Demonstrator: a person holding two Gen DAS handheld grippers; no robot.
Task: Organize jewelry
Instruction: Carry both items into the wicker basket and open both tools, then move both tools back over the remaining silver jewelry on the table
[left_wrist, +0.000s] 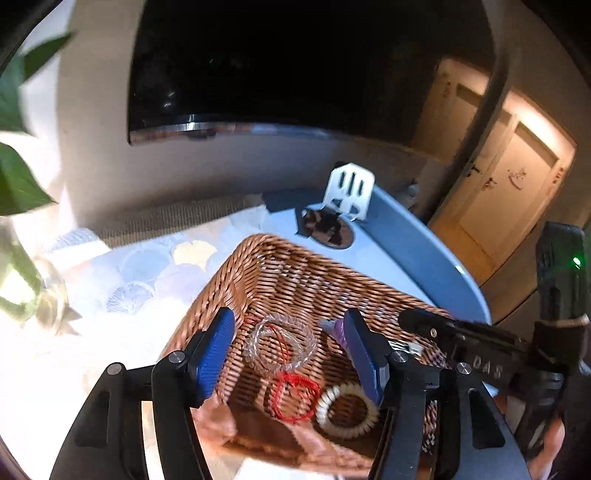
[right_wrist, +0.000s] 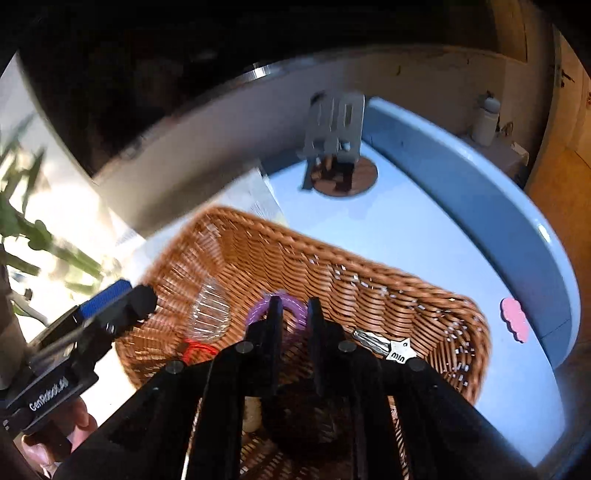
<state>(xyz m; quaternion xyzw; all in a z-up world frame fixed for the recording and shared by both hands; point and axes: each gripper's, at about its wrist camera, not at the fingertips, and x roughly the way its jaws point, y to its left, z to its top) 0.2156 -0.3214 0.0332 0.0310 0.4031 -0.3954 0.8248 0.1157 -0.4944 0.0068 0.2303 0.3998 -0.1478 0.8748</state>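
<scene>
A brown wicker basket (left_wrist: 291, 280) (right_wrist: 369, 280) stands on a pale blue table. Inside it lie a clear beaded bracelet (left_wrist: 279, 349), a red cord bracelet (left_wrist: 295, 400), a cream beaded bracelet (left_wrist: 347, 410), a purple bracelet (right_wrist: 258, 312) and a silver star hair clip (right_wrist: 400, 350). My left gripper (left_wrist: 290, 354) is open, its blue pads either side of the clear bracelet, above the basket. My right gripper (right_wrist: 293, 308) hangs over the basket with its jaws narrowly apart around the purple bracelet; whether they grip it is unclear.
A white slotted stand (left_wrist: 349, 192) sits on a round wooden coaster (right_wrist: 365, 177) at the table's far side. A pink cloud-shaped piece (right_wrist: 514, 319) lies right of the basket. A glass vase with a green plant (left_wrist: 22, 280) stands left. A dark screen hangs behind.
</scene>
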